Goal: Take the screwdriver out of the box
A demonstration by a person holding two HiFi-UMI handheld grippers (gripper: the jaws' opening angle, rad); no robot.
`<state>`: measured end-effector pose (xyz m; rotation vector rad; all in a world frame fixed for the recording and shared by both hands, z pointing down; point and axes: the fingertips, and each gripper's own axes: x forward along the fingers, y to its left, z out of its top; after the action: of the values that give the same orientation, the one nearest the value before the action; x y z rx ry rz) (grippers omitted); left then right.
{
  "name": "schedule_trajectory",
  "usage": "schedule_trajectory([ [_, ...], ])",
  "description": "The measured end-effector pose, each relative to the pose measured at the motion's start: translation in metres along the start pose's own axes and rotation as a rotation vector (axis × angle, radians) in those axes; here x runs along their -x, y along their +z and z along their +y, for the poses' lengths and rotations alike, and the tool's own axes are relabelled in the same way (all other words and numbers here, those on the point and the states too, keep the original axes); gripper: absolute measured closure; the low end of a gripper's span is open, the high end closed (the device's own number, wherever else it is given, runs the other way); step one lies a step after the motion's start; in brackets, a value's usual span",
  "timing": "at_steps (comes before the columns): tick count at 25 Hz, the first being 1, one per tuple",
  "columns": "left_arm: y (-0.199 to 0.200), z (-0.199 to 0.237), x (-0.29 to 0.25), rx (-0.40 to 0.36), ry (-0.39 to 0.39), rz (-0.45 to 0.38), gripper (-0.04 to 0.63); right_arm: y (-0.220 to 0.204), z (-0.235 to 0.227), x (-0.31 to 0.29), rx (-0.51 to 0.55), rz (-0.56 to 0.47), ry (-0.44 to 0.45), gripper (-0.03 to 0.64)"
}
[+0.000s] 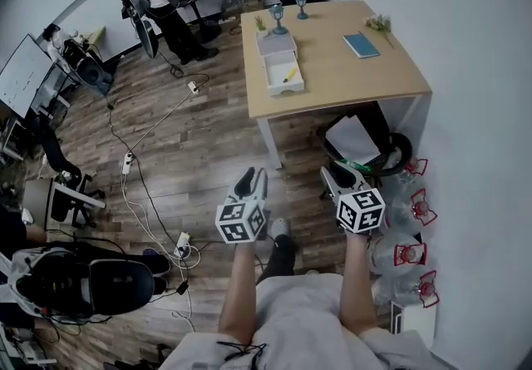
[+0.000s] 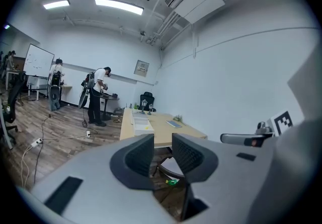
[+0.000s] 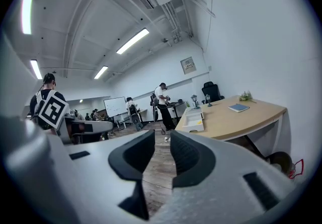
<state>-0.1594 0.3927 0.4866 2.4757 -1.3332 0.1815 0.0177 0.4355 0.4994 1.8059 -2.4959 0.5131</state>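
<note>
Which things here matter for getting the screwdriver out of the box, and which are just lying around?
Job: white box, yellow screwdriver inside, left hand-held gripper, right hand-held gripper (both open, empty).
Lying about: blue book, goblets, water bottles, floor cables.

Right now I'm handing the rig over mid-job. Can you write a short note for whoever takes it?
Left gripper: open, empty.
Right gripper: open, empty.
Both are held out over the floor, short of the table.
The white box sits on the table with its drawer pulled out. A small yellow item in it is likely the screwdriver.
Done: nothing taken yet.
Left: approach, grip the screwdriver, lift it out.
</note>
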Motion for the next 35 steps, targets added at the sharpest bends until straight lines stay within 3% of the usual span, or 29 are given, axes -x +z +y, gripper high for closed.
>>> schedule_trajectory([
  [20, 0.088, 0.119, -0.173, -0.008, -0.067, -0.017, 0.491, 0.048, -0.07, -0.185, 0.03, 0.088, -0.097, 0.508],
  [29, 0.114, 0.169, -0.222, -0.08, -0.094, -0.002, 0.491, 0.061, -0.072, -0.26, 0.024, 0.075, -0.114, 0.508],
  [35, 0.114, 0.183, -0.245, -0.076, -0.103, 0.014, 0.491, 0.062, -0.087, -0.282, 0.02, 0.083, -0.131, 0.508],
])
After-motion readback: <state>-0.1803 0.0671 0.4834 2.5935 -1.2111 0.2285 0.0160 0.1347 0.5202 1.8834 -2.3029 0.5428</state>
